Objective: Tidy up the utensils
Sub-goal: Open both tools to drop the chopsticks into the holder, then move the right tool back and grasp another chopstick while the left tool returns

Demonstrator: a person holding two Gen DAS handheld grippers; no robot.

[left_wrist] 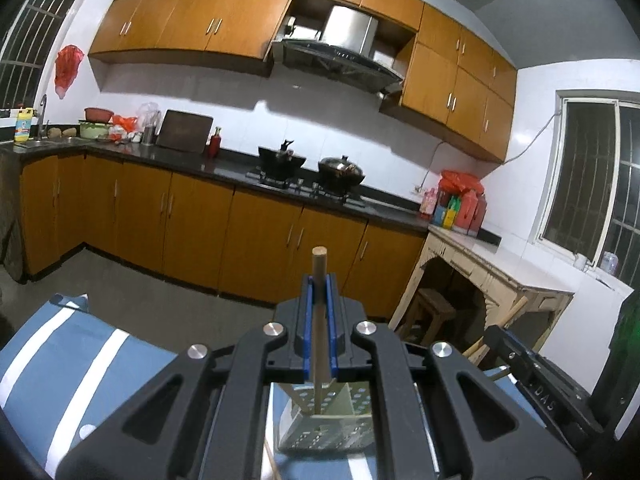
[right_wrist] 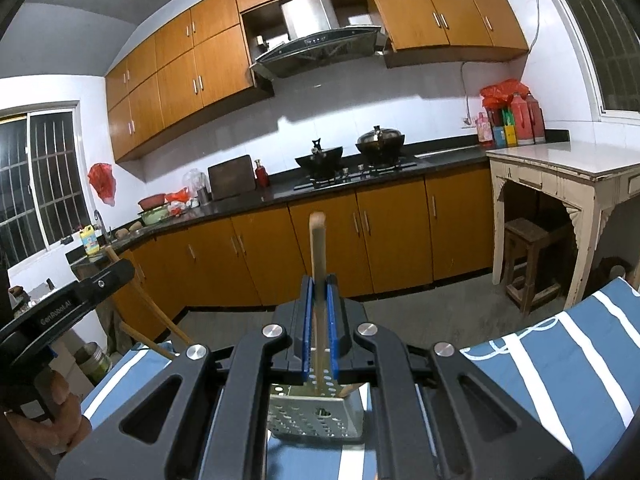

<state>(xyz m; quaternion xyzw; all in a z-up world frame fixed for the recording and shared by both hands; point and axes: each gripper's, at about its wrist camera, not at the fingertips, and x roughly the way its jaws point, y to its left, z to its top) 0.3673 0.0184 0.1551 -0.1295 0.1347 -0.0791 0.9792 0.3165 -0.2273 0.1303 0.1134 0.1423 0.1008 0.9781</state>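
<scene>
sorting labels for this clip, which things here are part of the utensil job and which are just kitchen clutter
Job: round wooden stick in left gripper; flat wooden utensil in right gripper; perforated metal holder.

Clutter: woks, cutting board, red bottle.

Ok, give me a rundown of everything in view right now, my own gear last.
perforated holder: one, grey metal, on the cloth below both grippers
striped cloth: one, blue and white, under the holder
round stick: one, wooden, upright in the left jaws
flat utensil handle: one, pale wood, upright in the right jaws
pots: two, dark, on the stove
cutting board: one, brown, leaning on the wall
side table: one, cream
stool: one, wooden, under it
left gripper: black, blue pads, shut
right gripper: same, shut
</scene>
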